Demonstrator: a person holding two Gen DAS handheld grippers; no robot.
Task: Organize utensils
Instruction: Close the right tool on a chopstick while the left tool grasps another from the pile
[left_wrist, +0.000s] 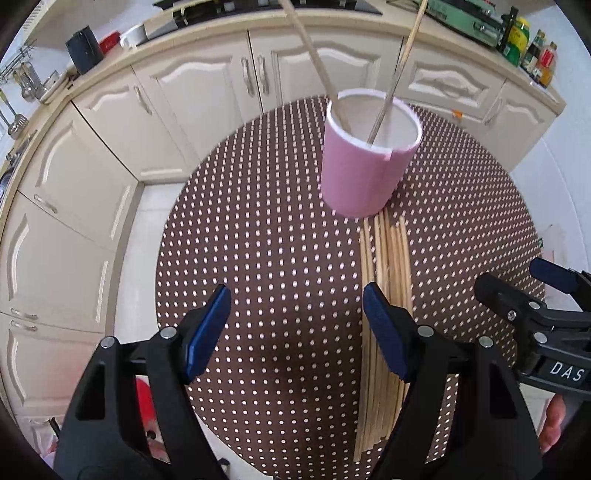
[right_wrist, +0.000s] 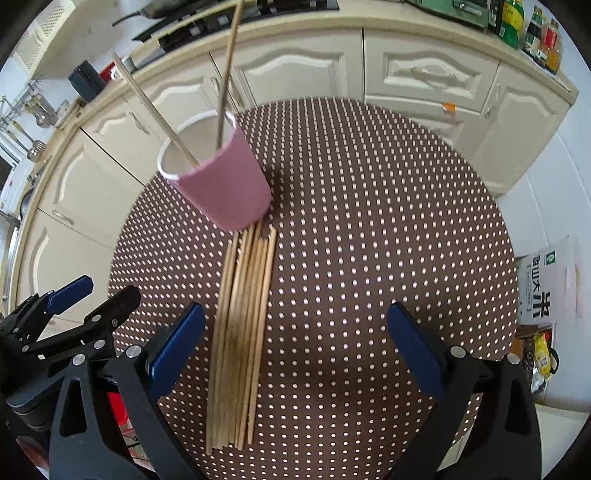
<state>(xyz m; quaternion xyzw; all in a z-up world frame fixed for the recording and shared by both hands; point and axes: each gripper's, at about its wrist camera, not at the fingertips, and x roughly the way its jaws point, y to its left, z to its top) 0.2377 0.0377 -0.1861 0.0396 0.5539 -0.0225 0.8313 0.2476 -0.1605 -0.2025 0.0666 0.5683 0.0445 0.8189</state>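
A bundle of thin, pale wooden chopsticks (right_wrist: 242, 332) lies flat on the round worktop with the brown, white-dotted cloth (right_wrist: 369, 221), running from its near edge toward the middle. Their far tips reach the foot of a pink cylindrical holder with a white rim (right_wrist: 225, 184), and may touch it. Two more sticks (right_wrist: 155, 110) already stand in the holder, leaning on its rim.

The left hand-held gripper (left_wrist: 295, 328) hangs above the cloth, jaws apart and empty, the bundle under its right finger. The right hand-held gripper (right_wrist: 295, 343) is likewise apart and empty, the bundle just inside its left finger.

The chopsticks look light, stiff and smooth, so they are likely to roll or scatter. Pinching one or two across their width, near mid-length, should keep them balanced. The holder looks light and top-heavy, so it may tip.
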